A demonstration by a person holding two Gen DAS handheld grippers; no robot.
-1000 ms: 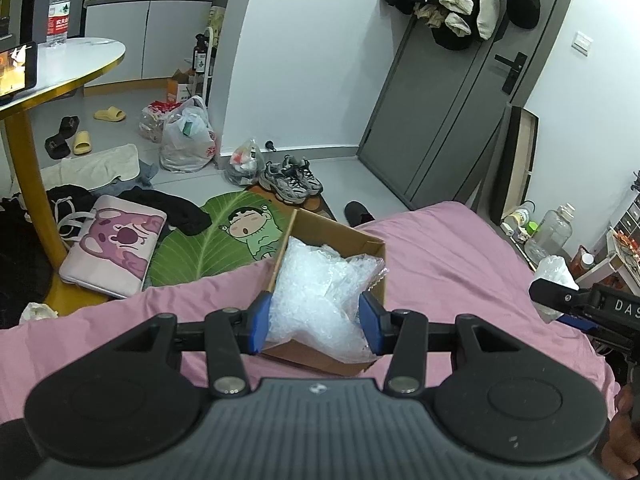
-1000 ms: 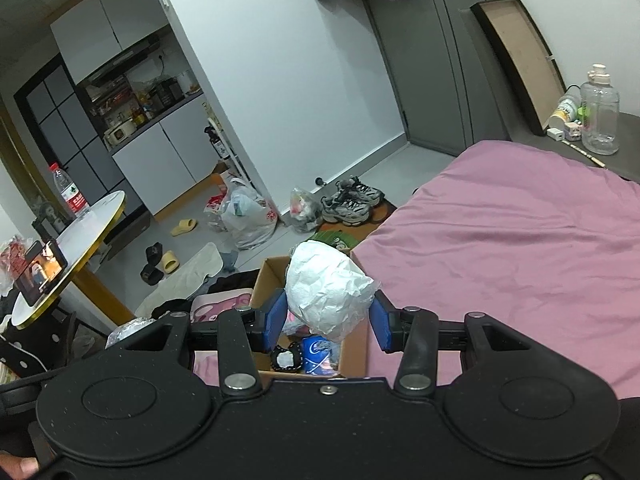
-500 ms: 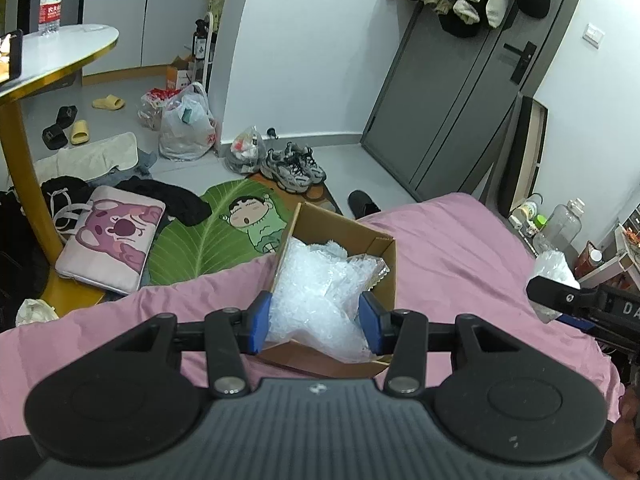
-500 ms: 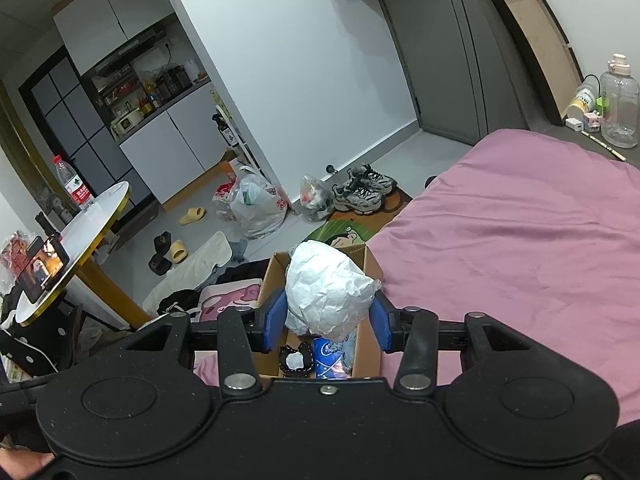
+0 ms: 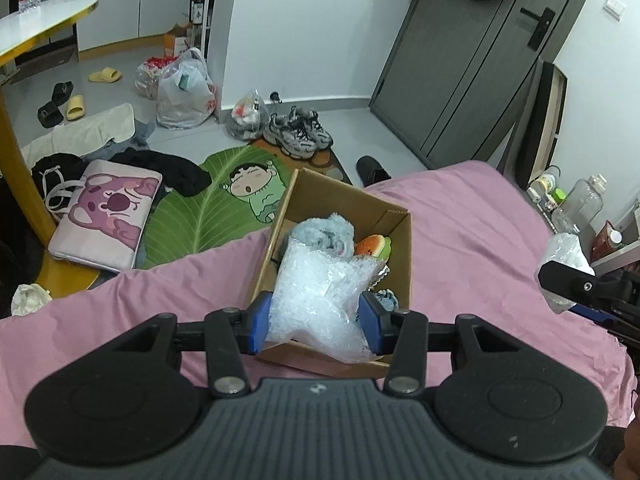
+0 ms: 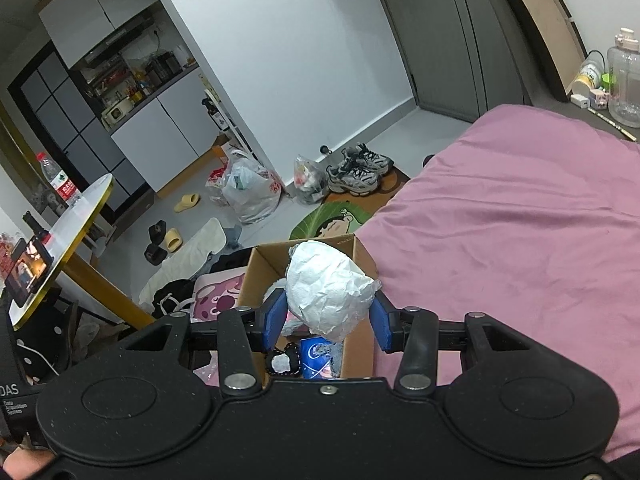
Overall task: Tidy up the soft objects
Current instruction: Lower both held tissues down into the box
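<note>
Clamping bubble wrap [image 5: 320, 300] (left tongs [image 5: 316, 320]), paper wad [image 6: 328, 288] (right tongs [image 6: 328, 322]), above box [image 5: 400, 248] on pink bed [image 5: 472, 216].

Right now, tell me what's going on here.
A person holds a gripper in each hand over a pink bed and is packing soft things into an open cardboard box that sits on it. The left gripper is shut on a wad of bubble wrap above the box. The right gripper is shut on a crumpled white paper ball. The box already holds a blue fluffy item and a watermelon plush.
</note>
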